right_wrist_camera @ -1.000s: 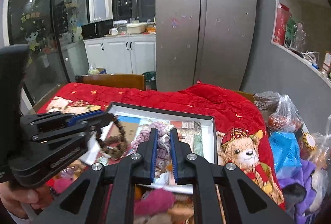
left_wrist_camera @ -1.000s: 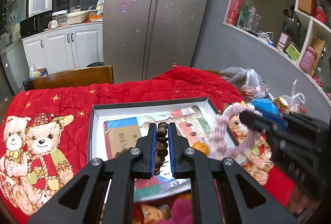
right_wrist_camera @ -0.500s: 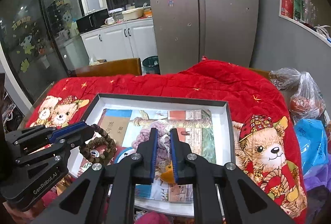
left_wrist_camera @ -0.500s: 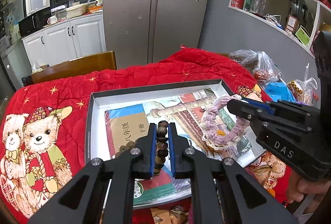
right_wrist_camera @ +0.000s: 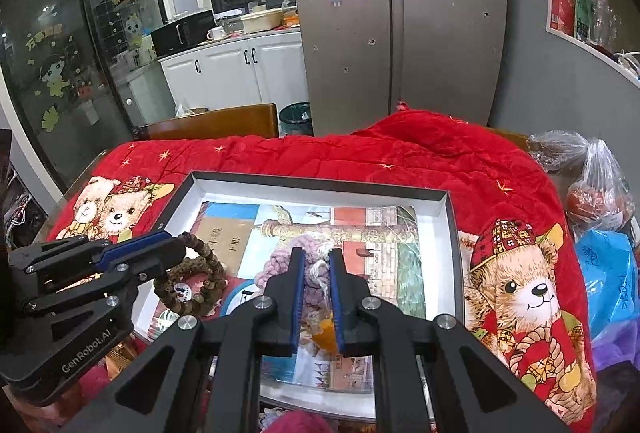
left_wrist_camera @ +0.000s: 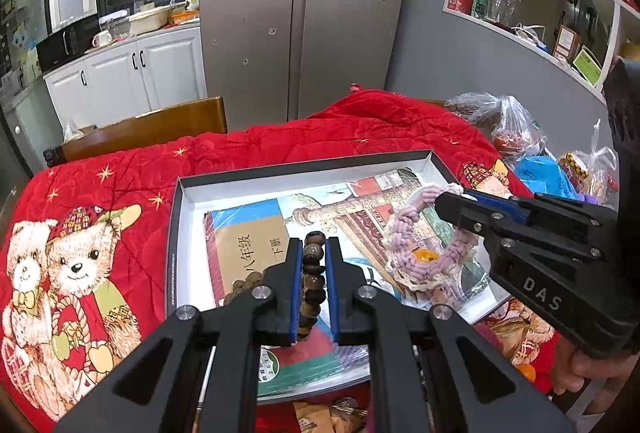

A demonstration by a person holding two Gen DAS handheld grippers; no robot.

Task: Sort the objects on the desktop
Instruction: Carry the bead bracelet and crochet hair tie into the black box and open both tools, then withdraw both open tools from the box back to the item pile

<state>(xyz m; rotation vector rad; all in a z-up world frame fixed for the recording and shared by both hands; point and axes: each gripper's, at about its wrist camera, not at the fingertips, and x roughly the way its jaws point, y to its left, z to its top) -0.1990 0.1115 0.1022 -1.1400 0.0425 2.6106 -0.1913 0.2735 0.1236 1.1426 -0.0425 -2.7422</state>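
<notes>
A shallow box with a dark rim and white inside lies on the red quilt, with a school book flat in it. My left gripper is shut on a brown wooden bead bracelet, low over the book at the box's left side. My right gripper is shut on a pink braided cord ring with an orange charm, hanging just over the box's right half. Both loops droop onto or close above the book; contact is unclear.
A red quilt with teddy bears covers the table. Plastic bags of food crowd the right edge. A wooden chair back stands behind the table, a fridge beyond. Loose bits lie at the box's near edge.
Both grippers have come down and forward over the box with their loops still held; the pink ring moved in from the box's right edge to above the book. Little has moved since half a second ago.
</notes>
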